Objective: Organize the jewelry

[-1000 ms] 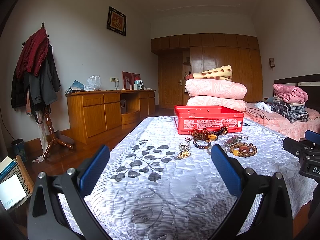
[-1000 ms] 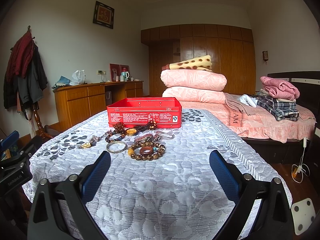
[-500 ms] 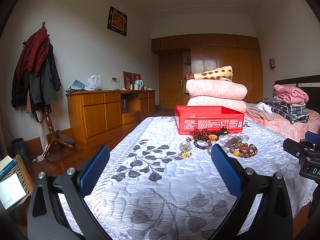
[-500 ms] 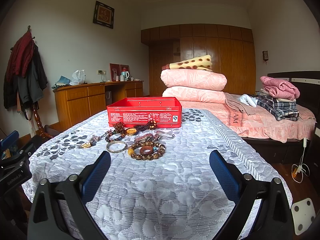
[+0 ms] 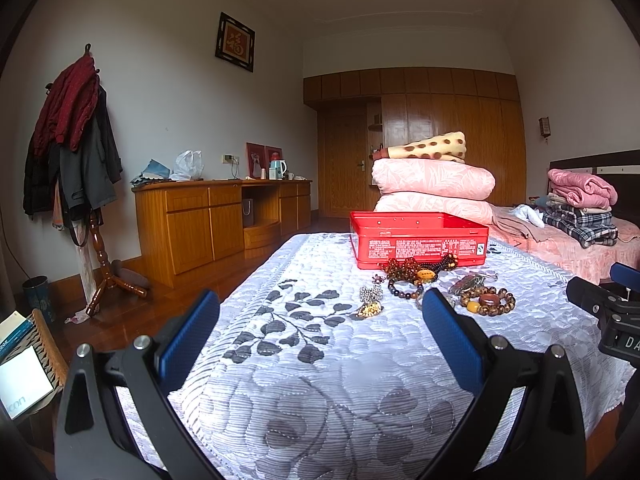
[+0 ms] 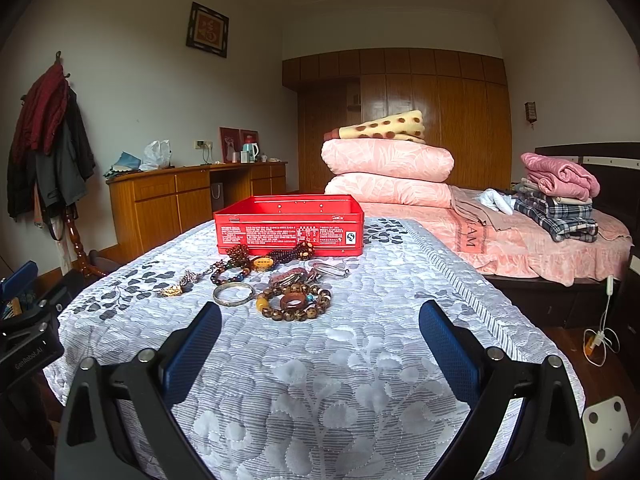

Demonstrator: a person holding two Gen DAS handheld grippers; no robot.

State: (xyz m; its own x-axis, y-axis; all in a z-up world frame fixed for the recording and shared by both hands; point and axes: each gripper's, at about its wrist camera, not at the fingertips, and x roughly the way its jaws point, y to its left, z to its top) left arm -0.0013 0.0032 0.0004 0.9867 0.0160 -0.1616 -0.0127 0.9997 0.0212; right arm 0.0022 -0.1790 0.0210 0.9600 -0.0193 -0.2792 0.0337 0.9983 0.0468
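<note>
I saw a red tin (image 6: 289, 220) on my white quilt (image 6: 320, 360) with grey leaves; brown beads (image 6: 294, 302) lay before the tin.

tin (image 6: 289, 220) on quilt (image 6: 360, 360) | bracelets (image 6: 294, 302) before tin | bedding (image 6: 387, 172) behind

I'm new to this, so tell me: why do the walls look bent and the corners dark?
Left wrist view: a fisheye lens bows the walls, blackens the corners, and keeps the red tin sharp. Right wrist view: same curving and dark rim; soft even light, mild glare on the wardrobe, the blue fingers looming large.
</note>
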